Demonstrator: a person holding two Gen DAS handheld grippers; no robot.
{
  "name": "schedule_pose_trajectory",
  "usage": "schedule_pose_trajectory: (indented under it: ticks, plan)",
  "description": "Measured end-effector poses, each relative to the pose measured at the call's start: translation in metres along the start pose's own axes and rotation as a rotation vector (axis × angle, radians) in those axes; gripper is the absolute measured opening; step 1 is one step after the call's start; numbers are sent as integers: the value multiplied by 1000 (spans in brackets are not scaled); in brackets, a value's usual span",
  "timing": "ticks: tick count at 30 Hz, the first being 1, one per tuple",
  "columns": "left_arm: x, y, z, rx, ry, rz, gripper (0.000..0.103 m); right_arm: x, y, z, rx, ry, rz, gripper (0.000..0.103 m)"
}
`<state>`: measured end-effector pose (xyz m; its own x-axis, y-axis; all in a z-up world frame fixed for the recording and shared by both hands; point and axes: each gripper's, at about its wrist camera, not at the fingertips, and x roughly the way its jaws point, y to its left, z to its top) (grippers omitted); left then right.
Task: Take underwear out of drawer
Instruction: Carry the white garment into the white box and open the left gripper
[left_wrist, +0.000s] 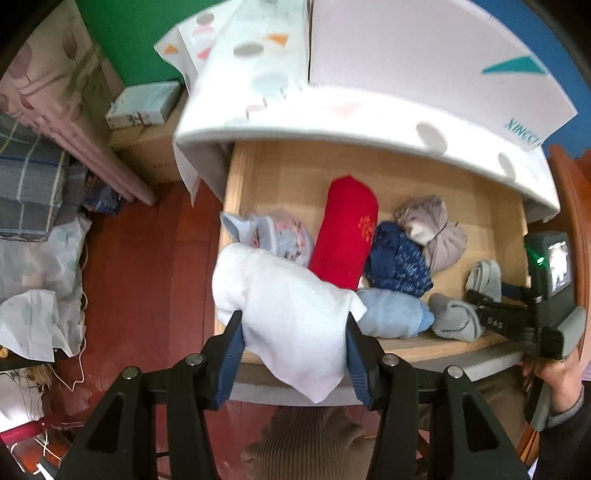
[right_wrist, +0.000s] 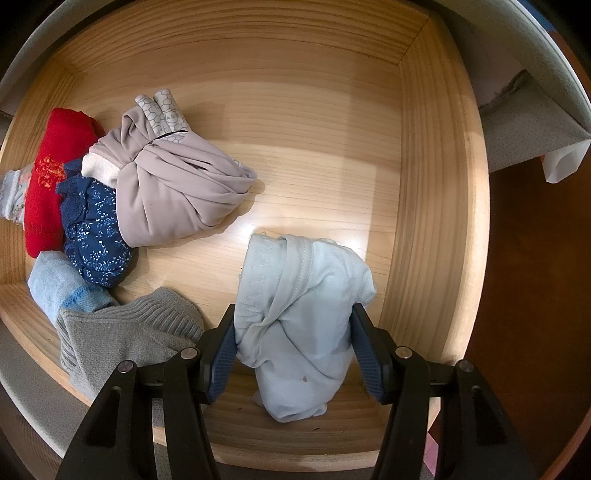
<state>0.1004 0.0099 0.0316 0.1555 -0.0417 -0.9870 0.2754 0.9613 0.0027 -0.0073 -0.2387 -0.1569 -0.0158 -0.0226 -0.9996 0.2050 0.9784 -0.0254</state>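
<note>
My left gripper (left_wrist: 293, 321) points down, shut on a white piece of underwear (left_wrist: 280, 291) that hangs above the front left corner of the open wooden drawer (left_wrist: 280, 173). Inside the drawer (right_wrist: 295, 110), at its front right, my right gripper (right_wrist: 293, 317) is shut on a pale blue piece of underwear (right_wrist: 303, 295) that rests on the drawer floor. In the left wrist view the right gripper (left_wrist: 480, 299) shows at the drawer's right end, held by a hand (left_wrist: 554, 373).
Several rolled garments lie in the drawer: a red roll (right_wrist: 51, 177), a navy patterned one (right_wrist: 96, 229), a beige bundle (right_wrist: 177, 184), a grey knit piece (right_wrist: 129, 332), a light blue one (right_wrist: 55, 284). A white cabinet top (left_wrist: 332, 110) overhangs the drawer. Red floor (left_wrist: 147, 258) and bedding (left_wrist: 29, 184) lie left.
</note>
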Motion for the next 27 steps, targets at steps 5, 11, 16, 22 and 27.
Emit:
schedule_pose_trajectory:
  ticks: [5, 11, 16, 22, 27]
  plan:
    - [-37, 0, 8, 4, -124, 15, 51, 0, 0, 1, -1, 0, 0, 55]
    - [-88, -5, 28, 26, -300, 32, 51, -1, -1, 2, -2, -1, 0, 55]
    - [-130, -13, 58, 42, -417, 13, 51, -1, -1, 3, -1, -1, 0, 55]
    - [-164, -32, 105, 80, -518, -4, 51, -2, -1, 4, -1, -1, -1, 55]
    - [-163, -55, 142, 126, -536, 14, 51, -2, -1, 6, 0, -1, 0, 55]
